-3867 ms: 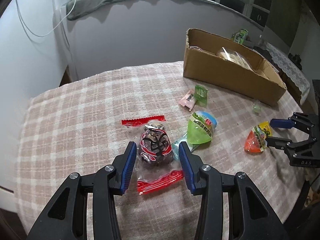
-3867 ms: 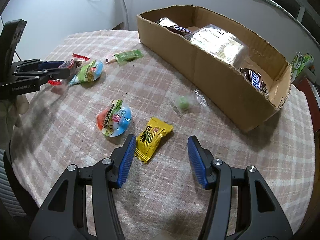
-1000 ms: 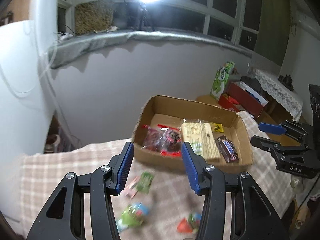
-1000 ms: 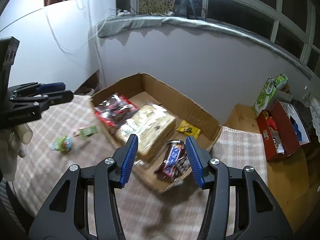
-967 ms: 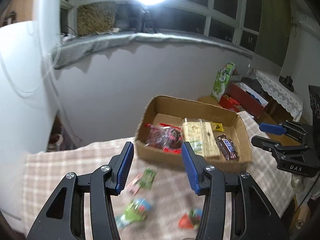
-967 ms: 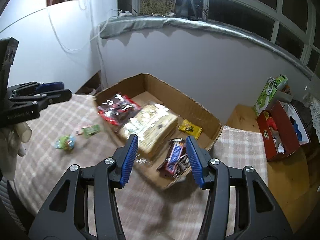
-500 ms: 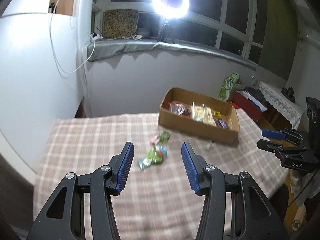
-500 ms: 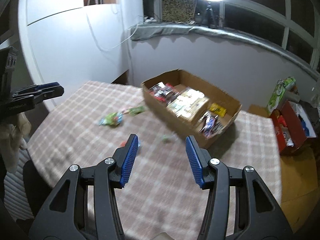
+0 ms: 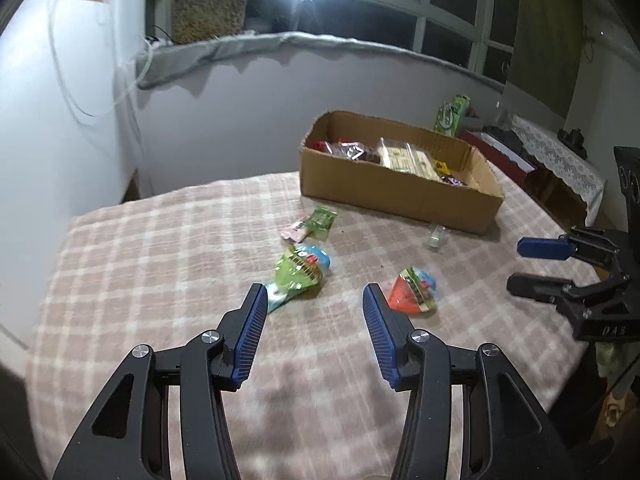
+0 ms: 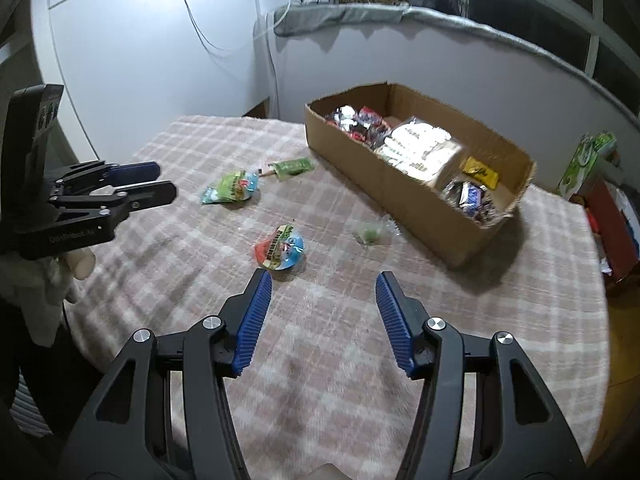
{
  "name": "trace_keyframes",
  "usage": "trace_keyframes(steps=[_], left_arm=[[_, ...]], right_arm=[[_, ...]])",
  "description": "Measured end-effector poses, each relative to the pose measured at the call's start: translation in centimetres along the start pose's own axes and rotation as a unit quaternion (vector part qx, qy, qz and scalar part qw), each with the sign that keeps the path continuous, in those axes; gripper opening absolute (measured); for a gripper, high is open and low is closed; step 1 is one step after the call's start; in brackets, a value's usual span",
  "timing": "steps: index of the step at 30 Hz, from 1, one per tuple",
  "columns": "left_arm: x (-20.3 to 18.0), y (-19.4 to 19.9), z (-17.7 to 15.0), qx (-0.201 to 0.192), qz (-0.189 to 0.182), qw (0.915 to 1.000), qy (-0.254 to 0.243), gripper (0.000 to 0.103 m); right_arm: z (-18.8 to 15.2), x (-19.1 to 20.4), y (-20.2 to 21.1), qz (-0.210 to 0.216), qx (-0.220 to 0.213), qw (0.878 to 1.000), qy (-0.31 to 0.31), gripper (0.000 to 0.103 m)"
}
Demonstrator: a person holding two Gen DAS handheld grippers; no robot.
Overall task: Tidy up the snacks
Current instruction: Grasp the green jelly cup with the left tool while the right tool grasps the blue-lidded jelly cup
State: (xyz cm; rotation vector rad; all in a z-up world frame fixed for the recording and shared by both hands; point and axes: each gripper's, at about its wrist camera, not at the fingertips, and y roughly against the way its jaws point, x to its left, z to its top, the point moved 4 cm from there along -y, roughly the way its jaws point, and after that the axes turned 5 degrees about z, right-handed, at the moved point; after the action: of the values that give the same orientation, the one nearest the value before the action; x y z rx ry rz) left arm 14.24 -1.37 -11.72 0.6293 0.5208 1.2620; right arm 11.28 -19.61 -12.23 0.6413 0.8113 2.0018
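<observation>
A cardboard box (image 9: 380, 190) (image 10: 360, 168) at the table's far side holds several wrapped snacks. Loose on the checked cloth lie a green pack (image 9: 300, 270) (image 10: 232, 188), a red-orange pack (image 9: 412, 290) (image 10: 280, 252), a small green packet (image 9: 322, 220) (image 10: 292, 166), a pink packet (image 9: 294, 232) and a clear-wrapped green candy (image 9: 436, 236) (image 10: 370, 234). My left gripper (image 9: 314, 294) (image 10: 164, 180) hangs open above the cloth, just short of the green pack. My right gripper (image 10: 324, 278) (image 9: 516, 264) is opening with nothing between its fingers; the red-orange pack lies just beyond its left fingertip.
The round table (image 10: 360, 360) drops off at the near and right edges. A green carton (image 10: 588, 160) and a red box (image 10: 616, 224) stand on a lower surface to the right. A gloved hand (image 10: 60, 276) holds the left gripper. A grey wall runs behind the box.
Both grippers have left the box, drawn back over the table and come down toward the loose snacks. The right jaws stand slightly wider than before.
</observation>
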Motion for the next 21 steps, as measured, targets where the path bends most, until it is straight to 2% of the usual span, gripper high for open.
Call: trace_keyframes(steps=[4, 8, 11, 15, 21], left_arm=[[-0.5, -2.0, 0.9, 0.011, -0.002, 0.9996, -0.027, 0.048], [-1.3, -3.5, 1.7, 0.027, -0.020, 0.9985, -0.044, 0.048], [-1.3, -5.0, 1.8, 0.042, -0.009, 0.9975, -0.056, 0.048], [-0.2, -6.0, 1.8, 0.055, -0.007, 0.9976, -0.042, 0.048], [0.9, -7.4, 1.2, 0.080, -0.032, 0.9962, -0.010, 0.048]], right_arm=[[0.6, -0.1, -2.1, 0.009, 0.017, 1.000, 0.000, 0.057], [1.0, -0.1, -3.7, 0.012, 0.027, 1.000, 0.007, 0.057], [1.4, -0.3, -5.0, 0.020, 0.037, 0.999, 0.004, 0.057], [1.4, -0.1, -6.3, 0.027, 0.047, 0.999, 0.006, 0.057], [1.6, 0.9, -8.1, 0.036, 0.063, 0.997, 0.022, 0.057]])
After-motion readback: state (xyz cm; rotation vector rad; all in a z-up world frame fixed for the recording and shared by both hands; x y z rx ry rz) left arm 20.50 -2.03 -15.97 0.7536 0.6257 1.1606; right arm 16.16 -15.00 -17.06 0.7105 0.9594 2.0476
